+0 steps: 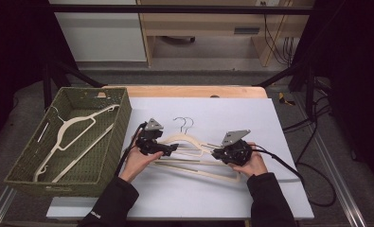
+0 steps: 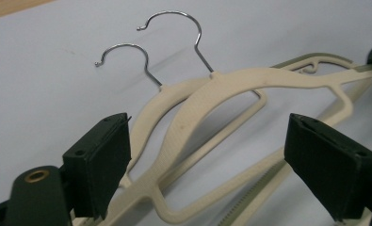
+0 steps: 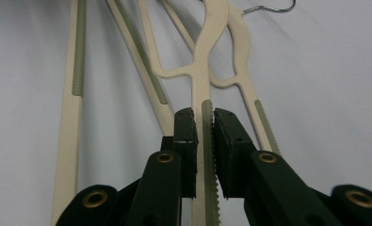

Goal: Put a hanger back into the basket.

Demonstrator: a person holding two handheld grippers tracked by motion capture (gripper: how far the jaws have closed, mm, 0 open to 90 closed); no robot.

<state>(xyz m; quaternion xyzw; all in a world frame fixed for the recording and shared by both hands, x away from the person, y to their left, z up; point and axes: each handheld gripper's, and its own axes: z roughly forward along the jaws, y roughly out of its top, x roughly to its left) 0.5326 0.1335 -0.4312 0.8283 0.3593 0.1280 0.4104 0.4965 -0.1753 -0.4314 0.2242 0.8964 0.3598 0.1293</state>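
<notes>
Basket: a green woven basket (image 1: pixel 120 115) stands at the left edge of the table (image 1: pixel 279 189), just beside the white sheet.
Basket contents: one cream hanger (image 1: pixel 73 137) lies flat inside, its hook toward the near left corner and its shoulder toward the far right corner.
Hangers on the table: two cream hangers overlap on the sheet between the hands, the upper hanger (image 2: pixel 249 82) lying partly over the lower hanger (image 2: pixel 150 113).
Heading: both metal hooks point away from the person, toward the far edge of the table.
Long axis: the arms and bars run left to right across the table, the right end slanting nearer to the person.
Left tool (image 1: pixel 170 149): jaws wide apart and gripping nothing; in the left gripper view the left shoulder ends of both hangers lie between and below the pads, closer to the left pad.
Right tool (image 1: pixel 218 153): jaws nearly together, pressed on a ribbed green-lined arm of the upper hanger at its right end.
Hands: each hand holds its tool just over the sheet, one at each end of the hangers.
</notes>
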